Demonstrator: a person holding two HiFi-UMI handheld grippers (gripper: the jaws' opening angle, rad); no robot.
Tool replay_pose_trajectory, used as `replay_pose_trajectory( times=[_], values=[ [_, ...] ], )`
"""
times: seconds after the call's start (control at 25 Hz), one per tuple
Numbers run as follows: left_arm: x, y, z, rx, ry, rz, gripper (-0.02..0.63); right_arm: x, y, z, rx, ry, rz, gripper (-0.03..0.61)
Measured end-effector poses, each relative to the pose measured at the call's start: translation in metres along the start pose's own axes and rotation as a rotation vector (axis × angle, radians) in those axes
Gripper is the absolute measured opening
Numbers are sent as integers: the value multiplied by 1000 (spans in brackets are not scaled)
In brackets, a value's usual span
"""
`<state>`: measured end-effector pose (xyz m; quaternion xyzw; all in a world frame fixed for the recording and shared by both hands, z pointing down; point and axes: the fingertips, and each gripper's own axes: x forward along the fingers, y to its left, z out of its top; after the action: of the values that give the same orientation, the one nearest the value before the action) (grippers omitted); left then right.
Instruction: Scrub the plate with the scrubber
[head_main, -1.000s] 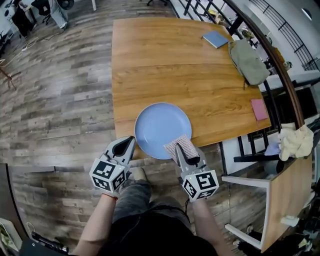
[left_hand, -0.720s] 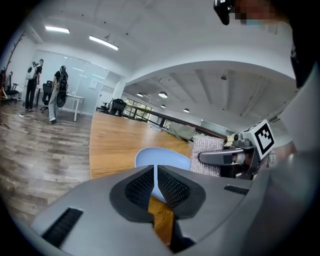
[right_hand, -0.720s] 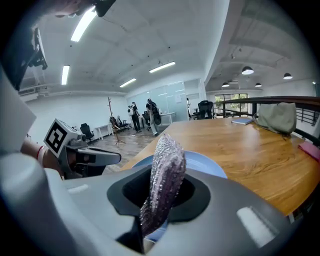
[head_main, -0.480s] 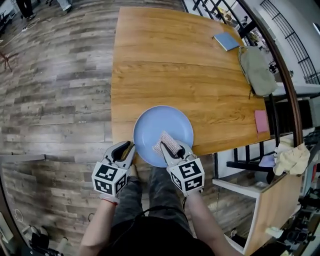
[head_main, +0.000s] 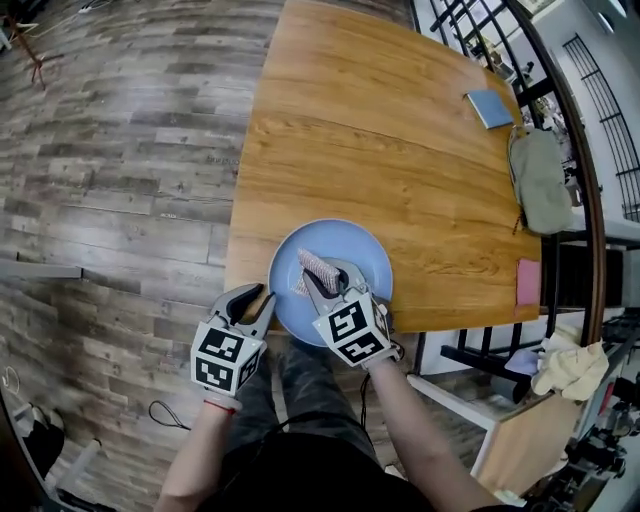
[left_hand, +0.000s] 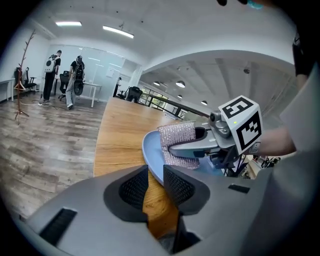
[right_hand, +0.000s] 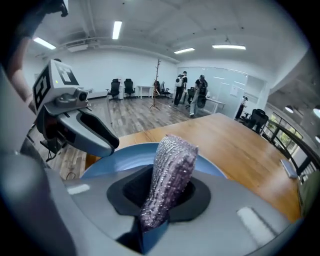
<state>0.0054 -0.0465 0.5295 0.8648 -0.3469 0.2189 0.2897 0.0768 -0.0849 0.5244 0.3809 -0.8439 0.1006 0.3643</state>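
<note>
A round blue plate (head_main: 350, 250) lies at the near edge of the wooden table (head_main: 400, 150). My right gripper (head_main: 322, 283) is over the plate's near left part, shut on a silvery mesh scrubber (head_main: 312, 267) that sticks out past its jaws onto the plate. In the right gripper view the scrubber (right_hand: 172, 165) stands between the jaws above the plate (right_hand: 120, 160). My left gripper (head_main: 252, 300) is at the plate's left near rim (left_hand: 149, 152). Its jaws stand a narrow gap apart, with only wood showing between them.
A blue notebook (head_main: 490, 108), a grey-green bag (head_main: 540, 180) and a pink pad (head_main: 527, 282) lie along the table's right side. A dark railing (head_main: 590, 130) and a side stand with a crumpled cloth (head_main: 575, 365) are to the right. People stand far off (right_hand: 190, 87).
My right gripper has carried the scrubber from the plate's near right rim leftward and inward over the plate. The left gripper has stayed by the left rim. The head camera has shifted.
</note>
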Motion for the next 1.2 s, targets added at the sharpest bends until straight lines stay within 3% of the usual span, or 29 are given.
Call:
replay_pose_trajectory(
  times=[0.16, 0.28, 0.36, 0.72, 1.2],
  values=[
    [2, -4, 0, 71, 38, 62, 71, 18, 4, 7, -180, 19, 41, 81],
    [4, -5, -1, 41, 49, 94, 71, 28, 7, 9, -338, 33, 58, 81],
    [4, -4, -1, 18, 44, 105, 66, 34, 6, 10, -387, 38, 64, 80],
    [5, -6, 0, -15, 25, 111, 64, 44, -26, 13, -432, 38, 12, 78],
    [4, -4, 0, -21, 33, 163, 61, 28, -90, -15, -330, 138, -139, 77]
  ],
)
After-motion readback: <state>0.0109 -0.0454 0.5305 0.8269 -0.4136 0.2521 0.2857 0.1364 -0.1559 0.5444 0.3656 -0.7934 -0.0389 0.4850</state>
